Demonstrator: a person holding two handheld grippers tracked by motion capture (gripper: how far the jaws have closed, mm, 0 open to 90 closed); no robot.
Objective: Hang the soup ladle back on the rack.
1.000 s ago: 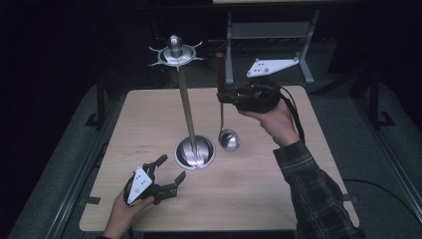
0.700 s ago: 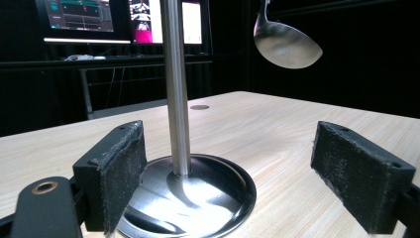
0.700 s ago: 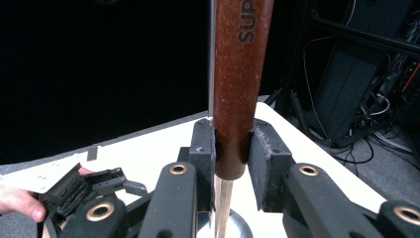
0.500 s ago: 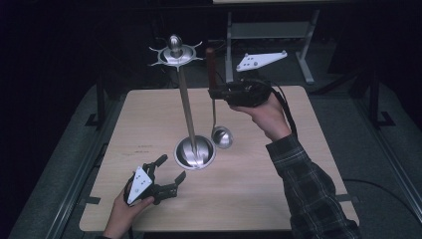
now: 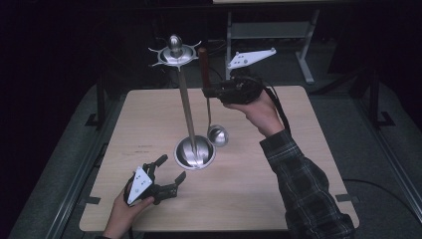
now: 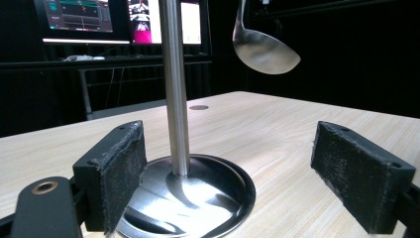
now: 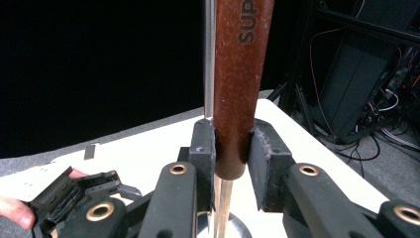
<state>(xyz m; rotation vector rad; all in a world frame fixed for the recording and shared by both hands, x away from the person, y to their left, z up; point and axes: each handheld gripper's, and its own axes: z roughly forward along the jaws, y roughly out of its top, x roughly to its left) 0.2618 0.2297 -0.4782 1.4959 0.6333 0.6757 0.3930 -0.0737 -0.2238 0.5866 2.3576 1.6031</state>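
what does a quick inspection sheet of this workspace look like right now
surface: pale wood table, bare apart from the stand.
job's things: metal stand, round base on the table; ladle hanging upright in the air beside the pole.
clutter: nothing seen.
grippers: right tool shut on the ladle's brown handle; left tool open, low on the table, facing the base.
cables: one trails from the right tool.
surroundings: dark room, monitors, shelving.
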